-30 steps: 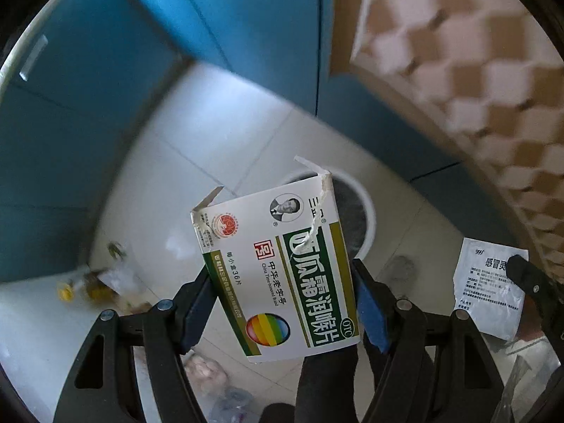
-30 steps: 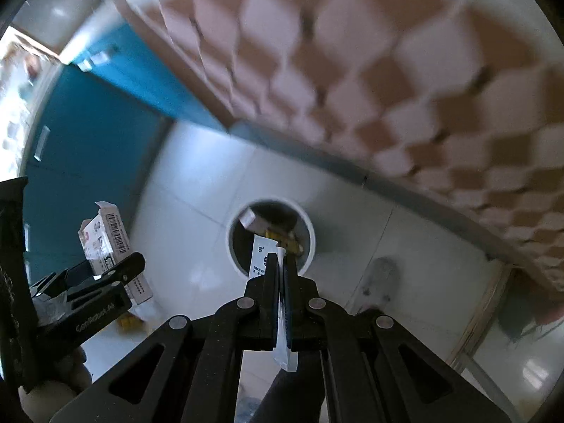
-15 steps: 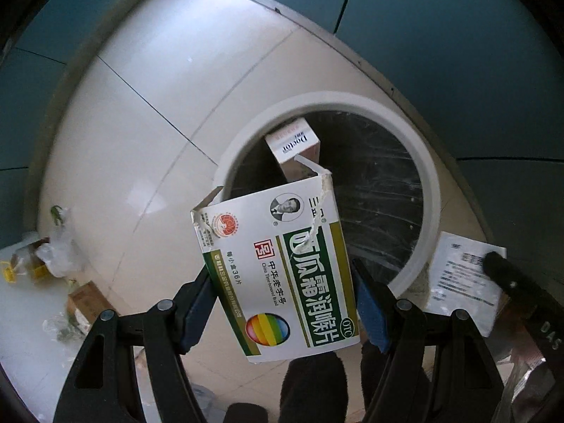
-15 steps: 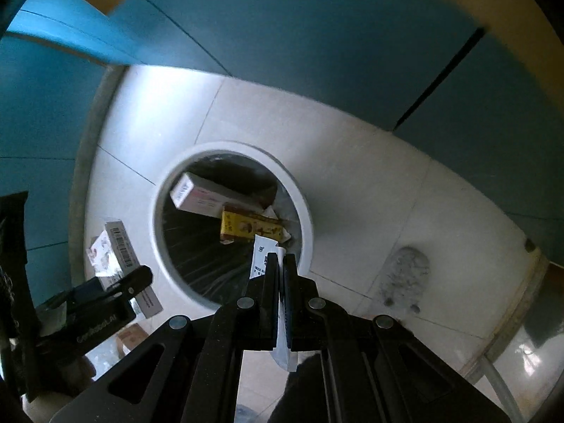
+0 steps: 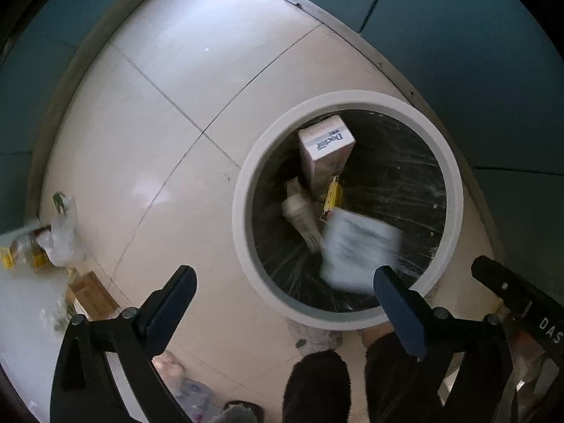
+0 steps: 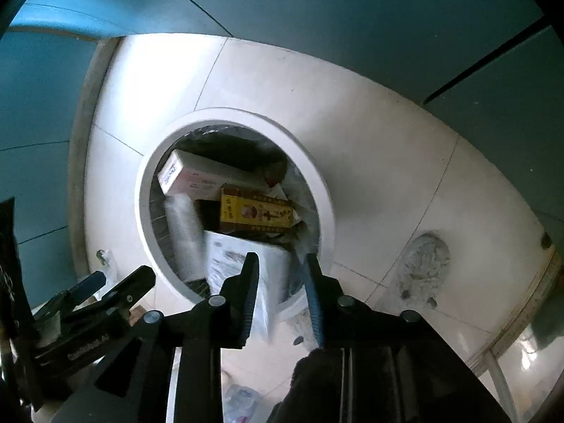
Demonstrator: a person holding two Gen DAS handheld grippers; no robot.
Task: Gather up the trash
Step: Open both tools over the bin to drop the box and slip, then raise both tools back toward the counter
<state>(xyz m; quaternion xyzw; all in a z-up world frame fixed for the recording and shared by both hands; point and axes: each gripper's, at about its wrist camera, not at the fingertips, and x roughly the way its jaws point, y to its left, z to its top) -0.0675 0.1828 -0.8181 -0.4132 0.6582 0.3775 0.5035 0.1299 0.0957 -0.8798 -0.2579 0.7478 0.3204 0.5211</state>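
Note:
A round white bin (image 5: 243, 218) with a black liner stands on the tiled floor. My left gripper (image 5: 282, 282) hovers over its near rim, its jaws opening wide with nothing between them. A pale medicine box (image 5: 303, 222), blurred, lies among a pink-and-white box (image 5: 324, 151) and a yellow box (image 6: 257, 213) inside the bin. My right gripper (image 6: 281, 275) is opening too. The white sachet (image 6: 229, 257) slips down in front of its fingers, blurred, free of the pads. That sachet (image 5: 359, 250) shows over the bin's mouth in the left wrist view.
Loose trash lies on the floor at the left: a plastic bag with yellow packs (image 5: 60, 236), a brown carton (image 5: 91, 294) and a clear bottle (image 5: 197, 398). A person's dark shoes (image 5: 317, 384) stand by the bin. Blue panels (image 5: 458, 35) close the floor behind it.
Both grippers came down over the bin and opened. The green-and-white medicine box left the left jaws. The sachet left the right jaws, and both dropped toward the bin.

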